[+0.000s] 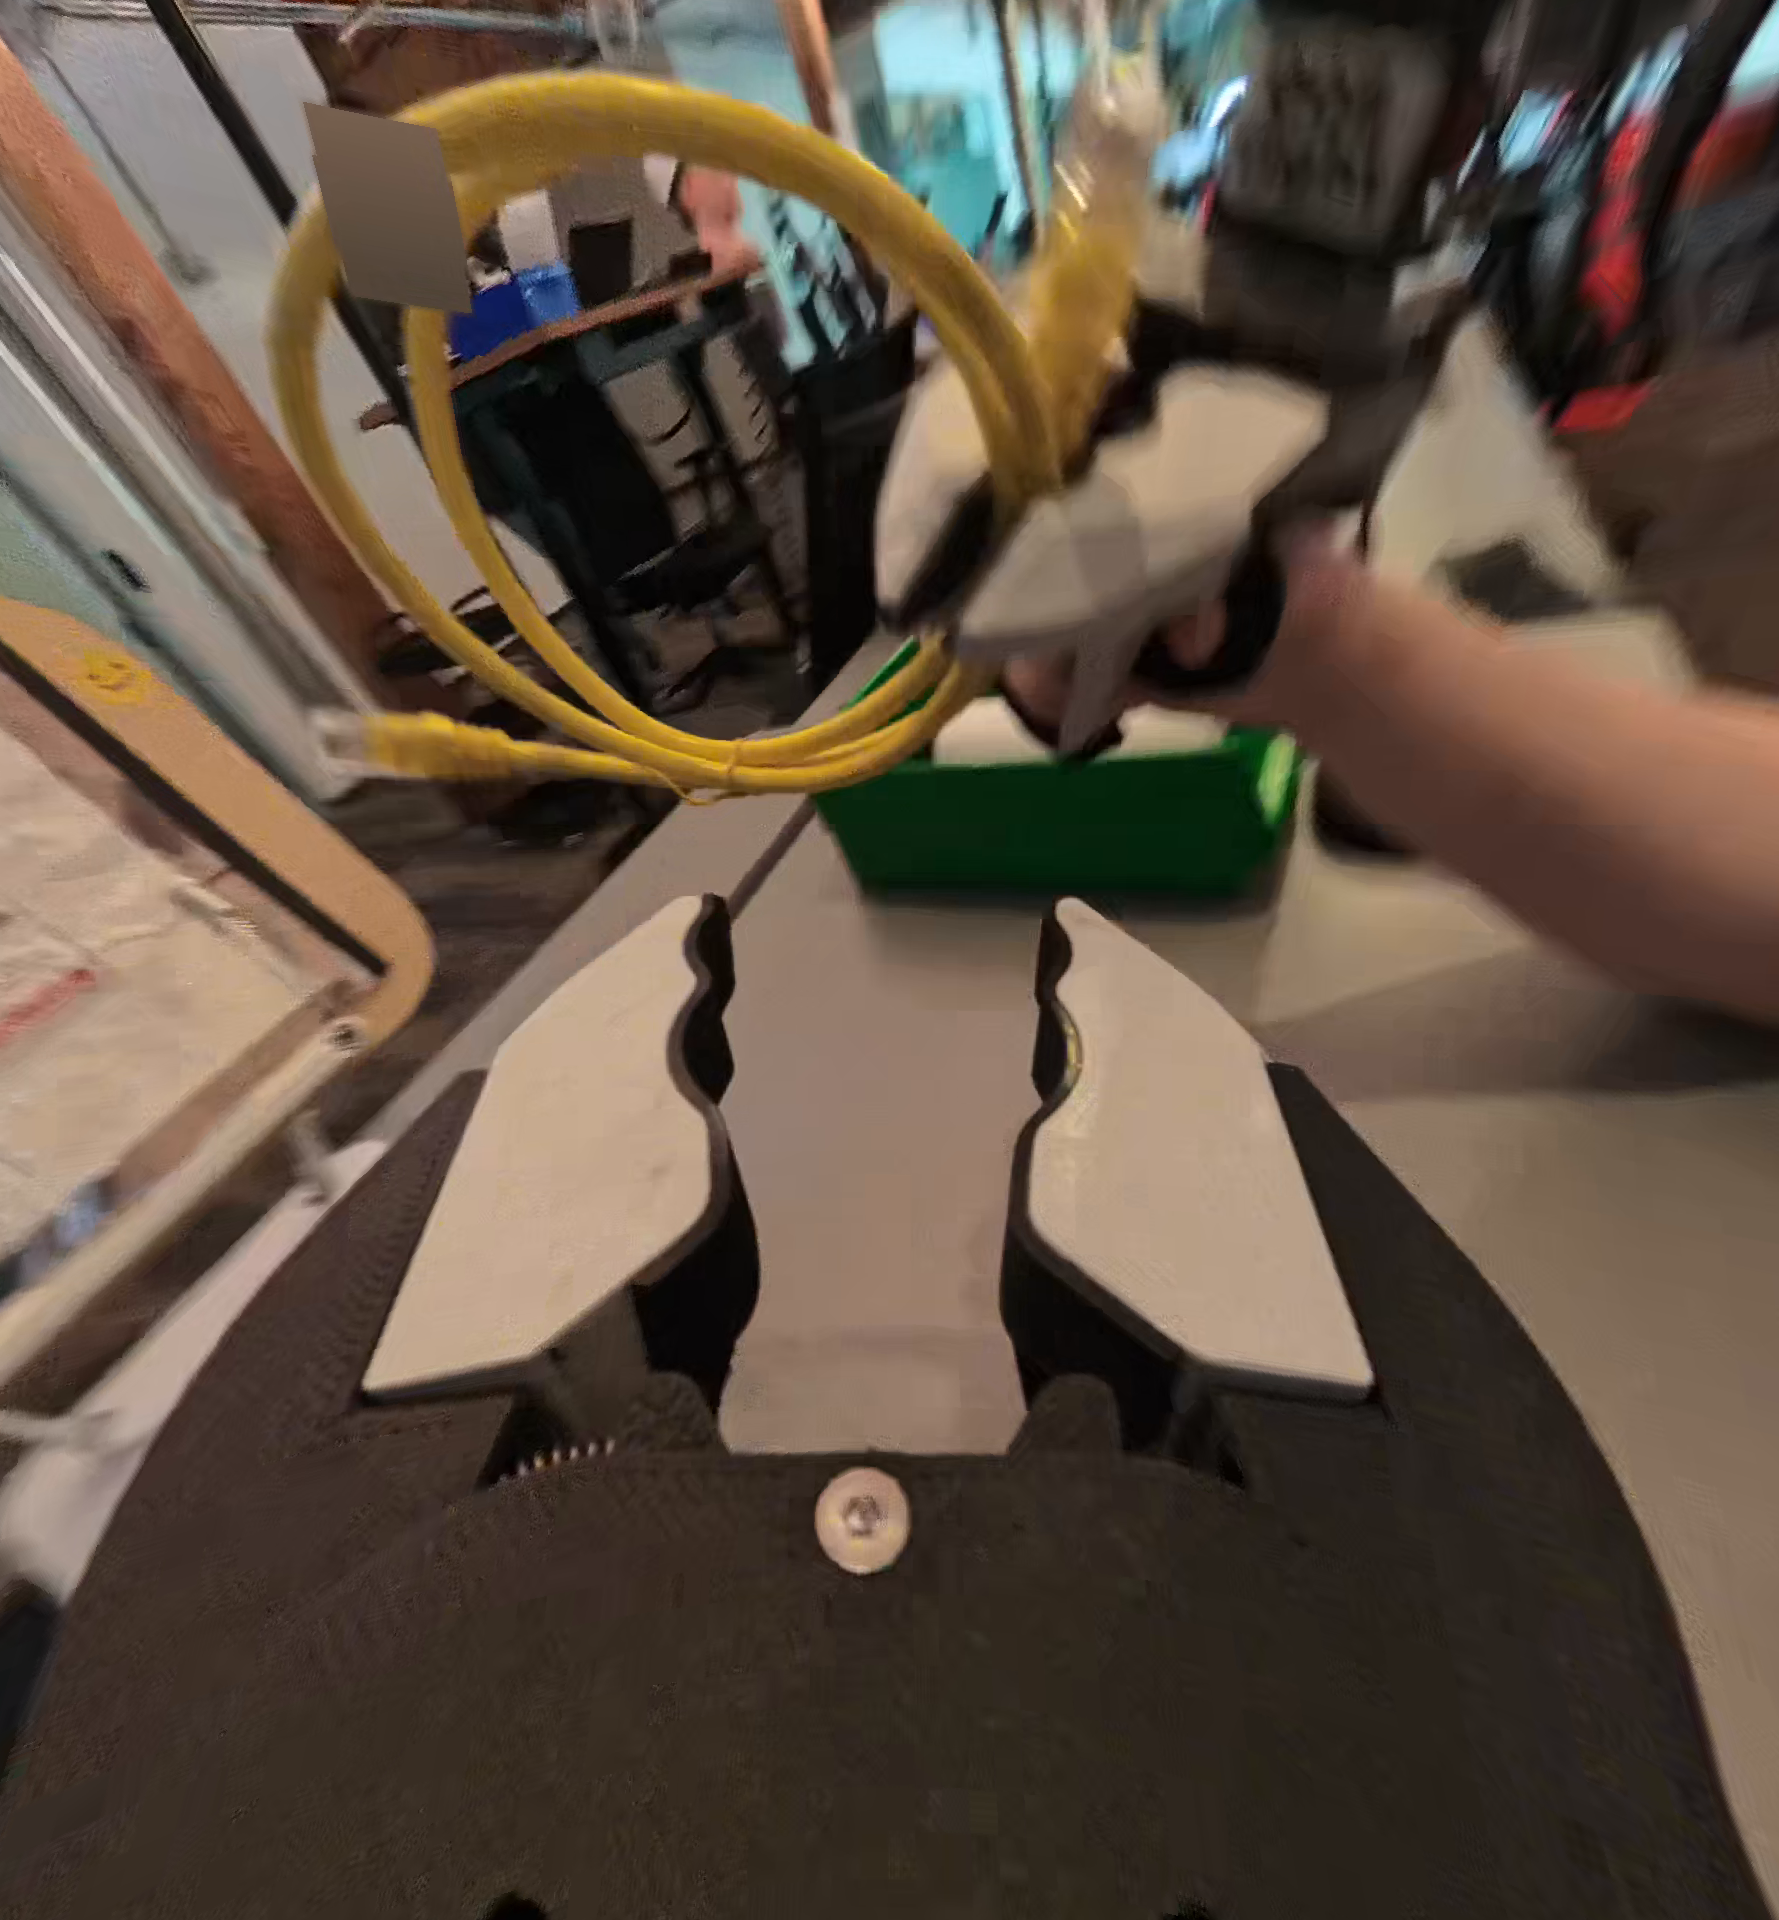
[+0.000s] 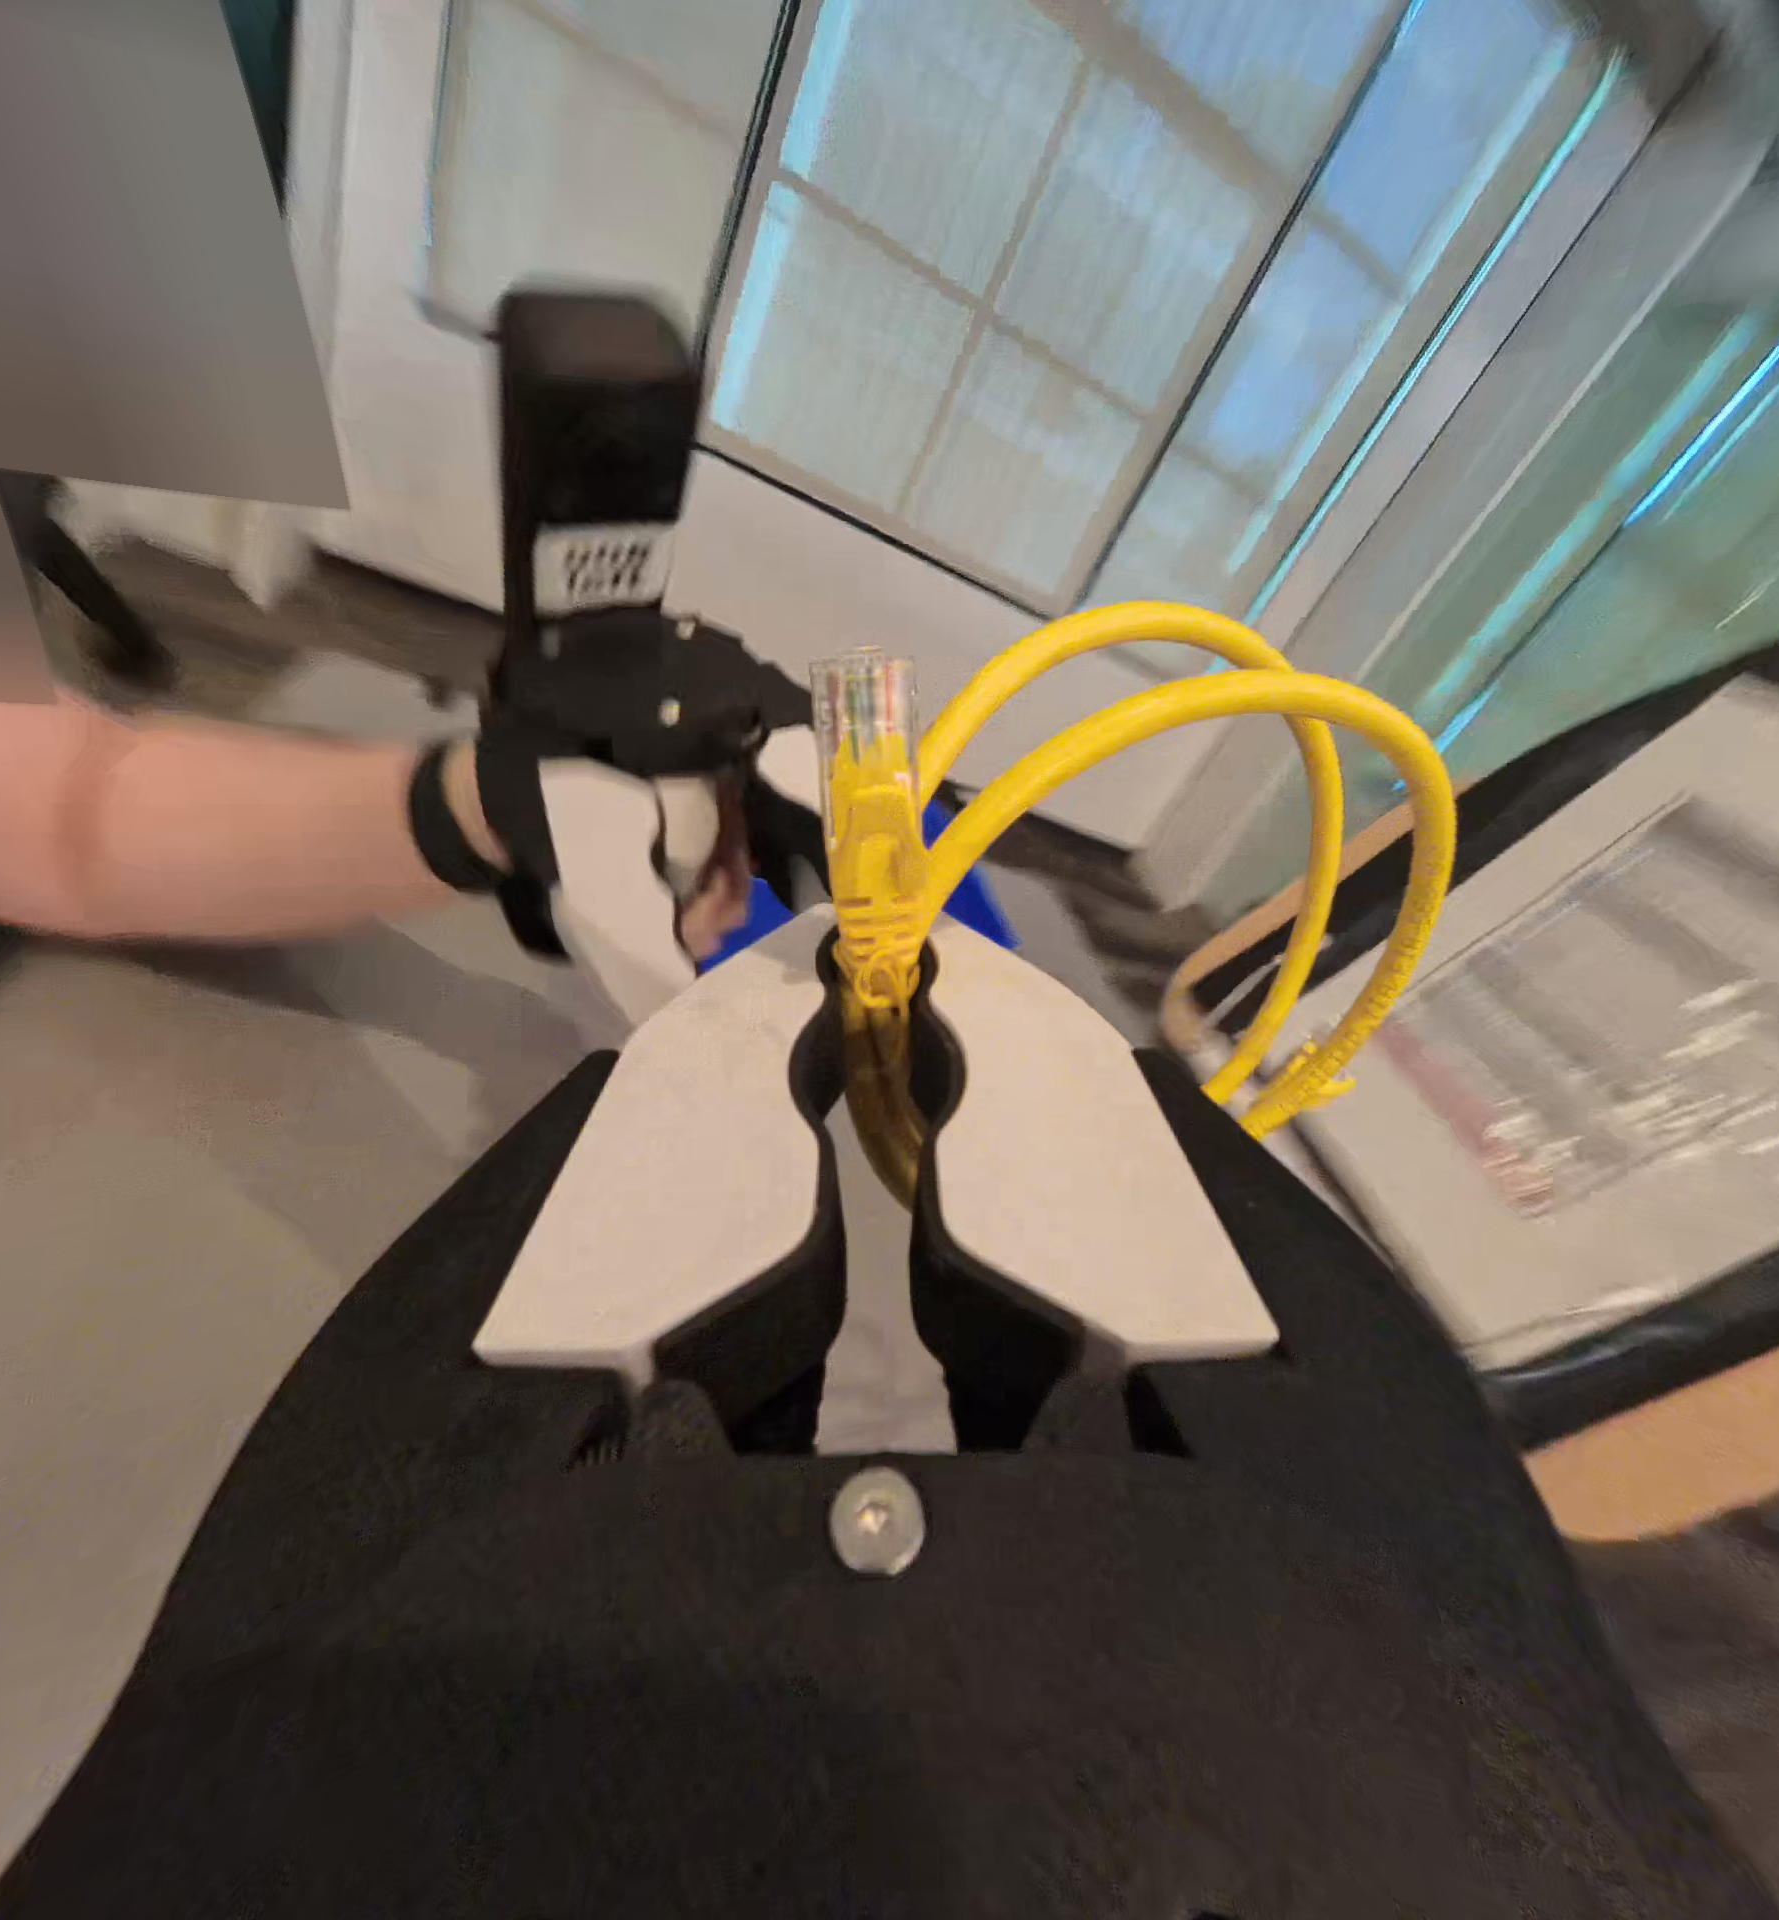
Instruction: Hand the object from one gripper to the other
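A coiled yellow network cable with clear plastic plugs (image 2: 1155, 790) is clamped near the tips of the right gripper (image 2: 877, 971), whose white fingers (image 2: 1061, 1164) are closed on the bundled strands just below one plug. That plug (image 2: 861, 717) is seen standing upright above the fingertips in the right wrist view, while the loops arch away to the right side of the gripper. In the left wrist view, the same cable (image 1: 594, 436) is seen held in the air above the grey table (image 1: 1487, 1299), its coil hanging to the left of the right gripper (image 1: 1020, 499), with the second plug (image 1: 428, 743) pointing left at the bottom of the loop. The left gripper (image 1: 880, 935) is held with its fingers (image 1: 573, 1143) spread apart and nothing between them; it is positioned lower than the cable and apart from it. A green plastic bin (image 1: 1051, 821) is seen resting on the table beyond the left gripper, below the right gripper.
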Demonstrator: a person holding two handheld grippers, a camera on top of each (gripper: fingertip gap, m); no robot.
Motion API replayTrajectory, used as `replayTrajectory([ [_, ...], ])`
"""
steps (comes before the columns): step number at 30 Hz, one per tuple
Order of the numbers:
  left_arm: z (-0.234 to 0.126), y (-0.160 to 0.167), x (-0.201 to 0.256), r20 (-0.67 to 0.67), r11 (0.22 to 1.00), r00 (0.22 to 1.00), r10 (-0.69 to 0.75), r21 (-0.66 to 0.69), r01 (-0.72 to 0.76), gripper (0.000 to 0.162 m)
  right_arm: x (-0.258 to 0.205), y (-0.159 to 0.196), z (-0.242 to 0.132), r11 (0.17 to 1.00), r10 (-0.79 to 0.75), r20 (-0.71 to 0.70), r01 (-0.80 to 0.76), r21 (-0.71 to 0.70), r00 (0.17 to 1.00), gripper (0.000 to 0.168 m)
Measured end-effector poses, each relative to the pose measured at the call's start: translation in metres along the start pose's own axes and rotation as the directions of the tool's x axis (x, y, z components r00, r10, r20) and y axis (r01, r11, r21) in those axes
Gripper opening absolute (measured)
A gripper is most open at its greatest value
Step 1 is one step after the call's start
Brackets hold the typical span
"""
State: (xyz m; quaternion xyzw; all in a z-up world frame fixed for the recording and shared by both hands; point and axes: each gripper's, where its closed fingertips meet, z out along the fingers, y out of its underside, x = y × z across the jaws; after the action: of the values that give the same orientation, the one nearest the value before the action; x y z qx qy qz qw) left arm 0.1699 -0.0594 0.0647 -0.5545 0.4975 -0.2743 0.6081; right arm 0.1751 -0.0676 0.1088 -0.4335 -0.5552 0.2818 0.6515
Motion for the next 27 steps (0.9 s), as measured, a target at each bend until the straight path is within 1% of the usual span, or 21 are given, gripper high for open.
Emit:
replayTrajectory([
  [1,-0.005,-0.011,-0.001,-0.043,0.993,0.994,-0.104,0.052,0.106,0.054,-0.001,-0.001,0.001,0.993,-0.12,-0.044,0.119,-0.022,0.992,0.008],
  [3,-0.016,-0.029,-0.001,-0.14,0.953,0.956,-0.259,0.126,0.276,0.052,-0.008,-0.001,0.005,0.961,-0.271,-0.072,0.266,-0.07,0.96,0.008],
  [6,-0.032,-0.052,-0.002,-0.275,0.868,0.878,-0.392,0.204,0.452,0.052,-0.01,-0.004,0.011,0.932,-0.359,-0.121,0.348,-0.104,0.926,0.008],
  [8,-0.035,-0.057,-0.006,-0.276,0.832,0.847,-0.454,0.209,0.514,0.054,-0.004,0.003,0.014,0.889,-0.443,-0.16,0.411,-0.201,0.882,0.008],
  [10,-0.035,-0.058,-0.007,-0.254,0.829,0.845,-0.47,0.2,0.521,0.058,-0.002,0.016,0.018,0.814,-0.547,-0.149,0.481,-0.325,0.824,0.008],
  [12,-0.034,-0.057,-0.007,-0.201,0.841,0.856,-0.476,0.181,0.51,0.061,-0.004,0.029,0.024,0.722,-0.64,-0.099,0.552,-0.418,0.762,0.008],
  [15,-0.027,-0.041,-0.02,-0.031,0.856,0.866,-0.499,0.139,0.498,0.059,-0.008,0.049,0.032,0.573,-0.74,-0.006,0.626,-0.53,0.673,0.008],
  [17,-0.023,-0.019,-0.033,0.104,0.871,0.864,-0.492,0.068,0.487,0.052,-0.008,0.061,0.036,0.456,-0.801,0.055,0.667,-0.589,0.597,0.008],
  [18,-0.021,-0.008,-0.036,0.137,0.872,0.862,-0.488,0.026,0.49,0.04,-0.006,0.068,0.037,0.4,-0.821,0.086,0.676,-0.619,0.565,0.008],
  [19,-0.019,0.002,-0.04,0.159,0.868,0.857,-0.49,-0.008,0.497,0.021,-0.004,0.075,0.037,0.354,-0.833,0.112,0.678,-0.644,0.542,0.008],
  [20,-0.018,0.007,-0.045,0.158,0.86,0.85,-0.502,-0.008,0.51,0.012,-0.003,0.08,0.039,0.33,-0.842,0.123,0.682,-0.653,0.525,0.009],
  [21,-0.017,0.004,-0.045,0.099,0.846,0.841,-0.532,0.015,0.534,0.007,-0.003,0.082,0.041,0.334,-0.844,0.119,0.686,-0.647,0.523,0.009],
  [22,-0.017,0.002,-0.044,0.022,0.809,0.809,-0.587,0.033,0.587,0.003,-0.004,0.083,0.043,0.356,-0.837,0.108,0.683,-0.638,0.537,0.01],
  [24,-0.023,-0.009,-0.045,-0.16,0.709,0.712,-0.684,0.084,0.7,0.001,0.0,0.075,0.042,0.406,-0.835,0.047,0.672,-0.62,0.548,0.016],
  [25,-0.028,-0.013,-0.049,-0.221,0.668,0.672,-0.707,0.103,0.737,0.0,0.002,0.066,0.039,0.445,-0.83,0.003,0.666,-0.599,0.558,0.02],
  [26,-0.033,-0.016,-0.052,-0.28,0.633,0.634,-0.72,0.11,0.767,0.0,0.003,0.057,0.036,0.496,-0.814,-0.038,0.659,-0.565,0.58,0.027],
  [27,-0.039,-0.022,-0.054,-0.359,0.59,0.592,-0.722,0.127,0.797,0.0,0.001,0.047,0.033,0.557,-0.785,-0.073,0.649,-0.518,0.615,0.028],
])
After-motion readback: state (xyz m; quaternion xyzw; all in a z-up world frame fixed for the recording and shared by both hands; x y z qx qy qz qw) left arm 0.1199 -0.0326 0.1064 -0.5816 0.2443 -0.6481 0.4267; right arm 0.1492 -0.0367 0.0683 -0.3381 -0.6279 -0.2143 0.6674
